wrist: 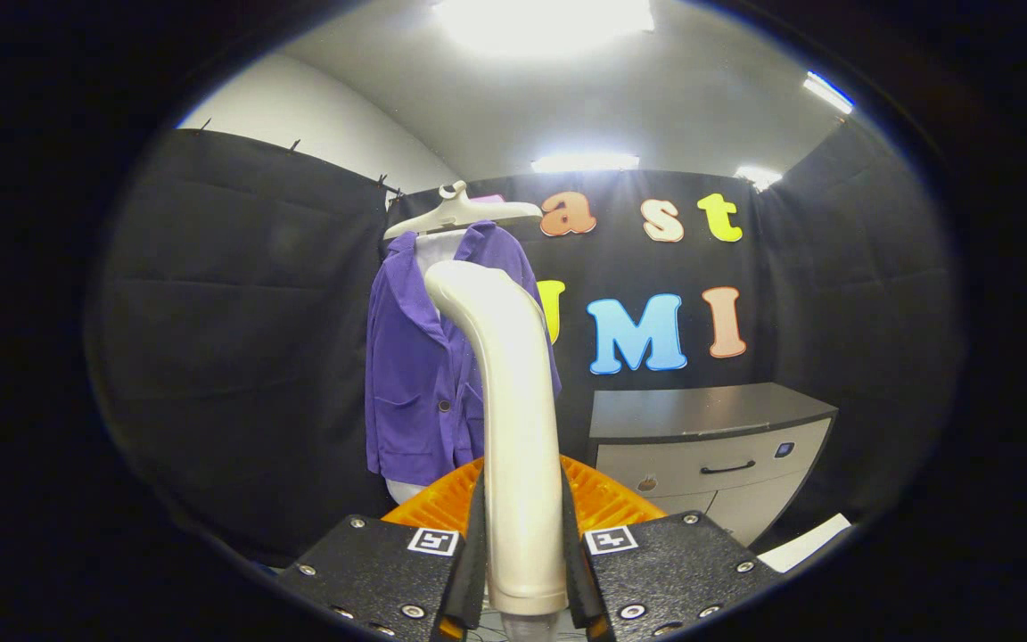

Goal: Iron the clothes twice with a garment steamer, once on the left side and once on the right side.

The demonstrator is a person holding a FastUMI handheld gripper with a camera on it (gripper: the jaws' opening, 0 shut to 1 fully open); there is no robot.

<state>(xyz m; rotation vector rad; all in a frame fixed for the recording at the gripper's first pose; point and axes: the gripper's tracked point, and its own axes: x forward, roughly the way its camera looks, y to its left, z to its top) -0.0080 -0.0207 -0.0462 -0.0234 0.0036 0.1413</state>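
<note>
The fisheye camera rides low on the gripper (522,571), looking forward and somewhat upward along its fingers, which clamp the pale garment steamer (513,428) very close to the lens. Beyond hangs the purple jacket (424,374), seemingly near, with a grey cabinet (710,446) to its right

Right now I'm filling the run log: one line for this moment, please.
gripper: shut on steamer | steamer: upright between fingers | jacket: on hanger, beyond steamer, not touched | cabinet: right of jacket
</note>
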